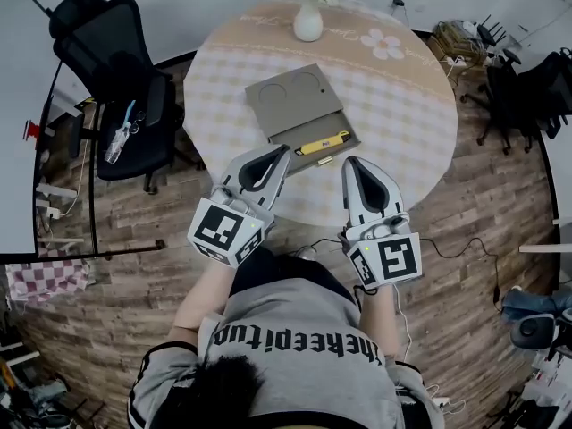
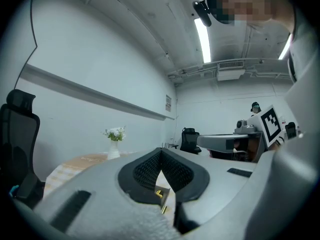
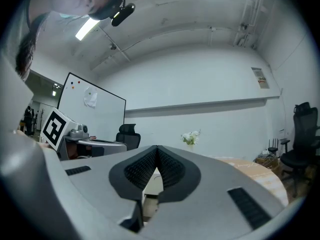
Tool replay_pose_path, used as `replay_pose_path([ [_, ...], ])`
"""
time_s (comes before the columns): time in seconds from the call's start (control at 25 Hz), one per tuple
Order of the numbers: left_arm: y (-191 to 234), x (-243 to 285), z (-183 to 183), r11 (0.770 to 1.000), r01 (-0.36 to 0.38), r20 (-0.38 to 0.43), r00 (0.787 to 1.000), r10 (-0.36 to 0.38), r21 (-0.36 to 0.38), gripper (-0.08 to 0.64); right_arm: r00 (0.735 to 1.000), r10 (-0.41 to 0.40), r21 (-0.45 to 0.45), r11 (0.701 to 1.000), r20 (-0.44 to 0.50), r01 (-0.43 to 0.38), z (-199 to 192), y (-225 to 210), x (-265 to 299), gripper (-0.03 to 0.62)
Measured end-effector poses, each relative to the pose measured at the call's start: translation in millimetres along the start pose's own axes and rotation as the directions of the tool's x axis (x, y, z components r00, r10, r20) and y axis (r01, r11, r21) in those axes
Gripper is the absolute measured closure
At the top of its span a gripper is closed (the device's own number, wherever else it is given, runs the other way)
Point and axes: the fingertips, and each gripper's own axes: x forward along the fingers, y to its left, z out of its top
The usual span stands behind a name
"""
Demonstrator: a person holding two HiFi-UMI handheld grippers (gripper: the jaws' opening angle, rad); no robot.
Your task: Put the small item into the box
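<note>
A flat grey box point(image 1: 295, 105) lies on the round table point(image 1: 402, 105), its tray slid out toward me. A yellow item point(image 1: 323, 143) lies in the tray, and a small yellow piece point(image 1: 323, 160) sits at the tray's near edge. My left gripper point(image 1: 284, 150) is shut and empty, its tip just over the tray's near left corner. In the left gripper view the pads point(image 2: 150, 169) meet, and a bit of yellow point(image 2: 160, 194) shows below them. My right gripper point(image 1: 350, 161) is shut and empty too, just right of the tray. Its pads point(image 3: 167, 171) touch at the tip.
A white vase of flowers point(image 1: 308, 18) stands at the table's far side. A black office chair point(image 1: 116, 61) is to the left and another chair point(image 1: 527, 88) to the right. Cables lie on the wooden floor point(image 1: 465, 239).
</note>
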Motion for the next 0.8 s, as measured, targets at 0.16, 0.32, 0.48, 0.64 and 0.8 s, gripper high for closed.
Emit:
replay_pose_path([
  [0.16, 5, -4, 5, 1.0, 0.015, 0.019, 1.0, -0.015, 0.009, 0.545, 1.0, -0.017, -0.005, 1.0, 0.005, 0.017, 2, 4, 2, 0.586],
  [0.32, 12, -11, 12, 0.999, 0.034, 0.036, 0.999, -0.035, 0.019, 0.545, 0.999, -0.053, -0.002, 0.999, 0.01, 0.053, 5, 11, 5, 0.586],
  [0.48, 19, -22, 18, 0.997, 0.074, 0.047, 0.996, -0.075, 0.03, 0.545, 0.995, -0.102, 0.003, 0.995, 0.016, 0.102, 9, 22, 6, 0.586],
  [0.64, 24, -34, 22, 0.993, 0.113, 0.053, 0.992, -0.115, 0.032, 0.545, 0.99, -0.143, -0.001, 0.99, 0.018, 0.143, 11, 36, 4, 0.586],
  [0.8, 26, -48, 24, 0.987, 0.156, 0.062, 0.986, -0.157, 0.032, 0.545, 0.981, -0.191, -0.008, 0.982, 0.021, 0.191, 13, 52, -3, 0.586],
])
